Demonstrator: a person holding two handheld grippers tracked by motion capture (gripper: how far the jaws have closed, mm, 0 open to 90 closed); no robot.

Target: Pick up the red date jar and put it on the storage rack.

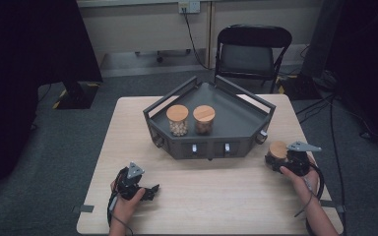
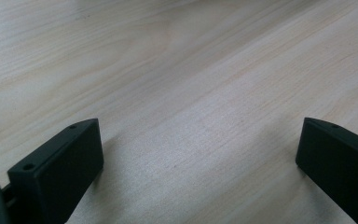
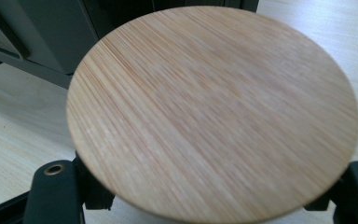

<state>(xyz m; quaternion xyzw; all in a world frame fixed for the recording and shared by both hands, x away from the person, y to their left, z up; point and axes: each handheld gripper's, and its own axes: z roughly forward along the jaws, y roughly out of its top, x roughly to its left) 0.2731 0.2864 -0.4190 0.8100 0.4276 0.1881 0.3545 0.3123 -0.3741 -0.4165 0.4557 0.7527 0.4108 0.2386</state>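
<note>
A jar with a round wooden lid (image 1: 278, 147) stands on the table just right of the dark grey tray (image 1: 236, 118). My right gripper (image 1: 274, 160) is shut on it below the lid. In the right gripper view the wooden lid (image 3: 214, 112) looms close, and the right gripper (image 3: 207, 191) has one black jaw on each side beneath it. My left gripper (image 1: 152, 191) rests low on the table at the front left. In the left gripper view the left gripper (image 2: 198, 126) is wide open over bare wood.
Two more wooden-lidded jars, one with pale contents (image 1: 177, 119) and one with brown contents (image 1: 204, 119), stand side by side in the tray. The light wooden table (image 1: 211, 196) has bare room in front of the tray. A black folding chair (image 1: 253, 49) stands behind the table.
</note>
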